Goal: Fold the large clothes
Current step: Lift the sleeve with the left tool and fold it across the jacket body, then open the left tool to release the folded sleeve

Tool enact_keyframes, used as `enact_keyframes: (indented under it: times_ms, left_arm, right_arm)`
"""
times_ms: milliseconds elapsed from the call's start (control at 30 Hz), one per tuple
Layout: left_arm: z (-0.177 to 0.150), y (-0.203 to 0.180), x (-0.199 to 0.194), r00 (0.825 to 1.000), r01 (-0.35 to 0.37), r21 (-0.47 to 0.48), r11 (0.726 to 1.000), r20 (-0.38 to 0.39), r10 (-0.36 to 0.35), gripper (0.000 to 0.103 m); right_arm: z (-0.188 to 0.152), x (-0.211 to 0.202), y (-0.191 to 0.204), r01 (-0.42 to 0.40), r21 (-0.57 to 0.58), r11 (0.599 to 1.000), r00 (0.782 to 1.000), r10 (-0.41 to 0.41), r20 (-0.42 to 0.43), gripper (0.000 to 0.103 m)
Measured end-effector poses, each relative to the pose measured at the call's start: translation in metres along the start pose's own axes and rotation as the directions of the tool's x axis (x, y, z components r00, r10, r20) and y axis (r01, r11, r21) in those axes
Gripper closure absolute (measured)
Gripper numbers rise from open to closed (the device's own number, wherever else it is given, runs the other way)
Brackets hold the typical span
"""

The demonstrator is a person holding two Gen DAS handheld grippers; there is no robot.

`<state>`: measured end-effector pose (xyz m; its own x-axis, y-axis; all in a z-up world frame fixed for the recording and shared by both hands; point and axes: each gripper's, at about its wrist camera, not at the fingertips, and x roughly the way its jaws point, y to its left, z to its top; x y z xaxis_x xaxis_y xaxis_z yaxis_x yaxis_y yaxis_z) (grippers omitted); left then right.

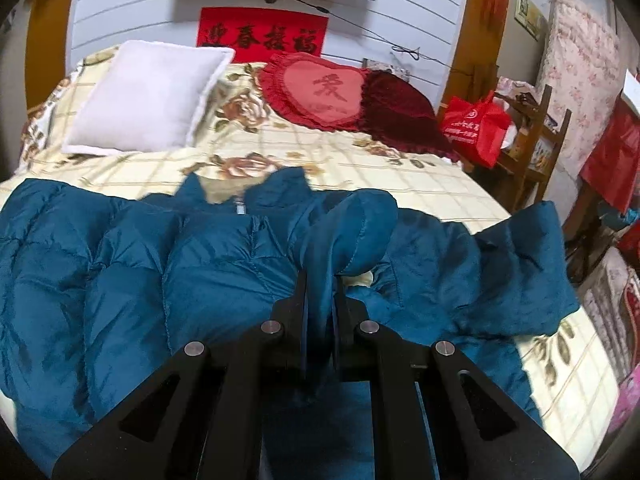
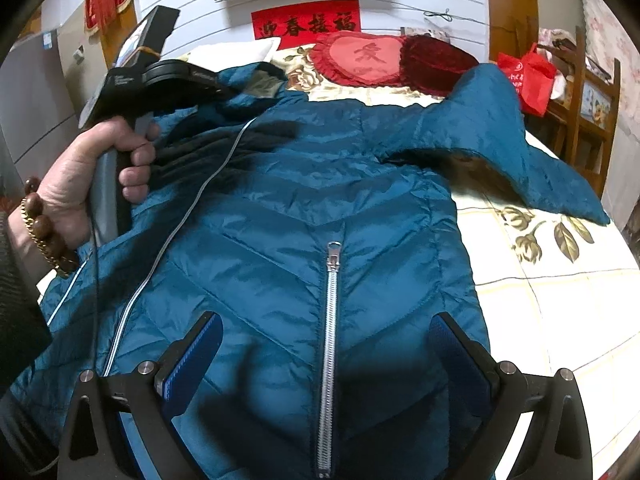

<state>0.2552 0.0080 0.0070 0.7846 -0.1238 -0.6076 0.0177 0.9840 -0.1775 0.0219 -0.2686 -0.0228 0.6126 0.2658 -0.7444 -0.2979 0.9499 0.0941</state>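
Two jaws, left gripper (image 1: 320,280) clenching teal jacket (image 2: 304,208), right gripper (image 2: 326,344) released, floral bedspread (image 1: 360,160)

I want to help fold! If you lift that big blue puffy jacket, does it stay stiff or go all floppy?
Probably floppy: the jacket droops where the left gripper pinches it. Likely light, being puffy and quilted. Its shiny fabric may slip.

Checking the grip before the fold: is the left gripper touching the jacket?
Touching. The left wrist view shows the left gripper shut on a fold of the blue jacket, fabric pinched between its fingers.
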Motion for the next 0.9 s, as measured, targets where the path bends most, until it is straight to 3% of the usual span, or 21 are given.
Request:
enact_keyframes:
  times_ms: [500, 600, 633, 667, 700, 767, 800, 900]
  left_arm:
    - [-0.018, -0.058, 0.049, 0.988, 0.134, -0.045, 0.990, -0.074, -0.137, 0.096]
    - [-0.023, -0.061, 0.056, 0.988, 0.113, -0.030, 0.993, -0.102, -0.115, 0.093]
    - [-0.024, -0.061, 0.058, 0.986, 0.115, -0.035, 0.993, -0.115, -0.118, 0.090]
    - [-0.025, -0.060, 0.059, 0.984, 0.120, -0.040, 0.992, -0.130, -0.124, 0.080]
    - [-0.025, -0.060, 0.060, 0.978, 0.138, -0.049, 0.989, -0.149, -0.144, 0.062]
    - [-0.026, -0.059, 0.055, 0.973, 0.165, -0.049, 0.985, -0.153, -0.171, 0.039]
    - [-0.026, -0.058, 0.048, 0.972, 0.183, -0.044, 0.982, -0.140, -0.187, 0.034]
    - [-0.023, -0.051, 0.028, 0.963, 0.232, -0.044, 0.972, -0.129, -0.236, 0.034]
  right_arm:
    - [-0.006, -0.003, -0.012, -0.011, 0.021, 1.000, 1.000, 0.011, -0.010, 0.000]
    - [-0.006, -0.002, -0.016, 0.000, 0.028, 1.000, 1.000, 0.000, -0.014, 0.000]
    - [-0.006, -0.001, -0.017, 0.003, 0.031, 1.000, 1.000, -0.003, -0.017, 0.000]
    - [-0.006, -0.001, -0.018, 0.008, 0.034, 0.999, 1.000, -0.007, -0.019, 0.000]
    - [-0.007, -0.001, -0.017, 0.011, 0.036, 0.999, 1.000, -0.010, -0.020, 0.000]
    - [-0.006, 0.000, -0.017, 0.016, 0.040, 0.999, 1.000, -0.015, -0.019, 0.000]
    - [-0.006, 0.000, -0.017, 0.016, 0.040, 0.999, 1.000, -0.016, -0.015, 0.000]
    - [-0.004, 0.001, -0.015, 0.038, 0.037, 0.999, 0.999, -0.037, -0.002, 0.000]
